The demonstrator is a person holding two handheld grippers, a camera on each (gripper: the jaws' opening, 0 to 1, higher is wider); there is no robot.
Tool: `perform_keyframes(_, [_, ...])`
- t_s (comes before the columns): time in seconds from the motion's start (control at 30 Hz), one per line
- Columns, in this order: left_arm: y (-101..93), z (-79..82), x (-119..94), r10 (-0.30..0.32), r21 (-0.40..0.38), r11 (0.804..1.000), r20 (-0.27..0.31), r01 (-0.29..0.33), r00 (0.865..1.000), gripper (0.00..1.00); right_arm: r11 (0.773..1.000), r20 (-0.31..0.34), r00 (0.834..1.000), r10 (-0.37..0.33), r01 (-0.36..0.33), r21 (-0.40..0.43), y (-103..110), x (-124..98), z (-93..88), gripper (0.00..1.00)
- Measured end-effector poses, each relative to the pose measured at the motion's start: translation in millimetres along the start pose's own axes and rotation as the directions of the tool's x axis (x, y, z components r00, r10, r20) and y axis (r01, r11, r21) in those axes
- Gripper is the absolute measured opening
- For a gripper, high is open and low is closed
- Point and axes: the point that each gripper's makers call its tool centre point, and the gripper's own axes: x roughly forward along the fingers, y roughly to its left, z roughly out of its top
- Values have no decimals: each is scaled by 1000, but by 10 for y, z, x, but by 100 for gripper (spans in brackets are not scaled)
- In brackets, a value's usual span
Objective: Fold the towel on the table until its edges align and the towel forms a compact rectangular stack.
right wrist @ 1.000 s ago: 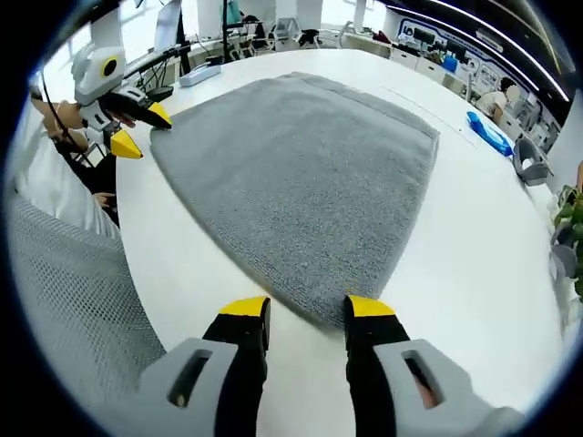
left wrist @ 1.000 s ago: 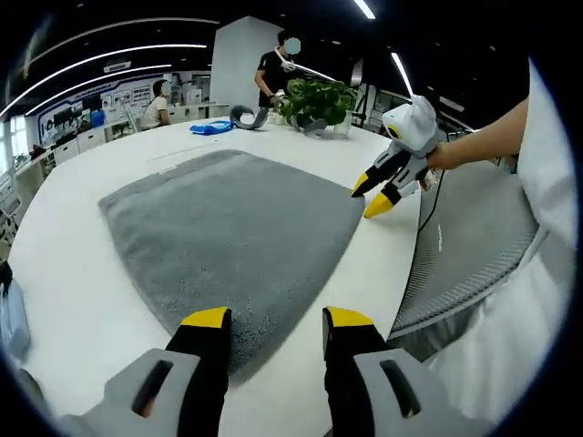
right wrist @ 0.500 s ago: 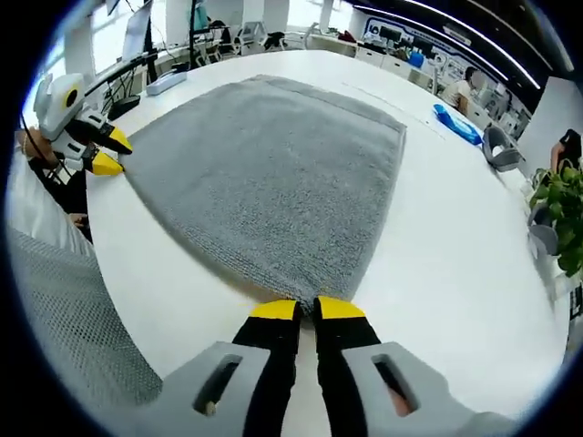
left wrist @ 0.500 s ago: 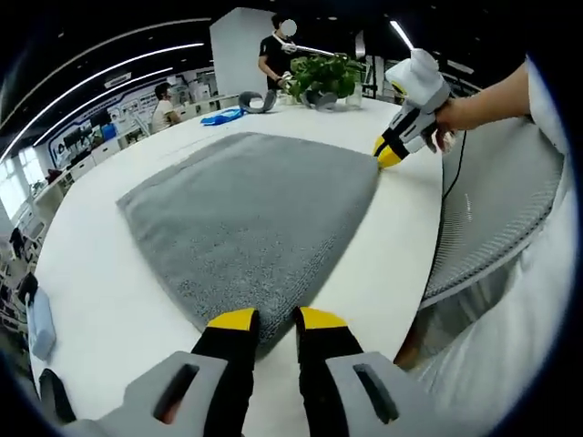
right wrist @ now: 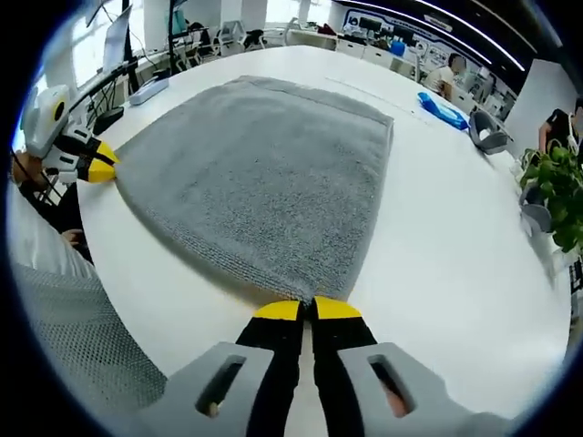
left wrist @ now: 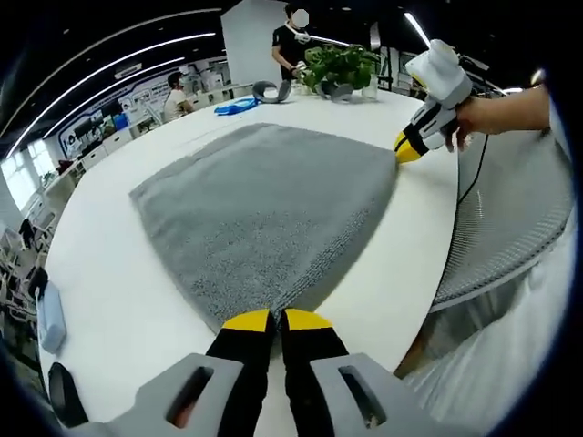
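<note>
Left gripper view: the grey towel [left wrist: 264, 209] is lying flat on the white worktop [left wrist: 118, 300], spread wide, not folded yet. The left tool [left wrist: 278, 320] is pinching the near corner of the towel, its yellow tips pressed together w/ cloth between them. Across the towel, the right tool [left wrist: 407, 150] is sitting at the other near corner, held by a hand [left wrist: 474, 116]; its tips look pressed together too. Far off on the worktop are a green plant [left wrist: 342, 68], a blue thing [left wrist: 235, 107] and a grey curved thing [left wrist: 269, 91]. A person [left wrist: 296, 45] is standing behind them.

Right gripper view: the right tool [right wrist: 308, 311] is pinching its own corner of the towel [right wrist: 260, 177], tips shut tight on the hem. The left tool [right wrist: 100, 166] is touching the other corner at the left.

To do this step well, both tools should prob. be lifting together, at the same height, and carrying the near edge over to the far edge so the corners meet. Pulling a bit apart would keep the edge straight, no sag.

Edges & room: the near edge of the towel is close to the worktop rim, just by a grey mesh chair [right wrist: 64, 346]. Past the far edge there is lots of bare white worktop. The plant etc. are well apart from the towel, so the fold has room.
</note>
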Motion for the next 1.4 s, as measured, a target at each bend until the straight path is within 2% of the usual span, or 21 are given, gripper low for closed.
perform_keyframes(0.2, [29,50,-94,-17,-55,998,-21,15,1000,4,996,9,1000,22,-23,84,13,-102,27,1])
perform_keyframes(0.33, [21,68,-136,-34,-98,995,-47,30,998,4,978,-27,997,66,-59,200,63,-142,-24,1])
perform_keyframes(0.73, [-2,59,-205,-56,-79,996,-101,48,993,4,955,20,994,109,-111,275,100,-420,105,0])
perform_keyframes(0.97, [113,242,-329,-44,-117,993,-103,32,994,4,958,26,994,106,-109,266,150,-537,146,0])
perform_keyframes(1.17, [221,477,-403,-18,-55,998,-80,14,997,4,967,34,996,77,-83,242,143,-612,183,0])
perform_keyframes(1.23, [251,544,-429,-13,-49,999,-78,9,997,4,962,56,996,70,-82,261,113,-655,246,0])
perform_keyframes(1.33, [320,660,-482,0,-56,998,-68,-4,998,4,937,107,991,75,-107,333,77,-750,378,0])
perform_keyframes(1.4, [354,723,-518,9,-49,999,-56,-12,998,4,928,131,988,77,-119,354,58,-799,434,0])
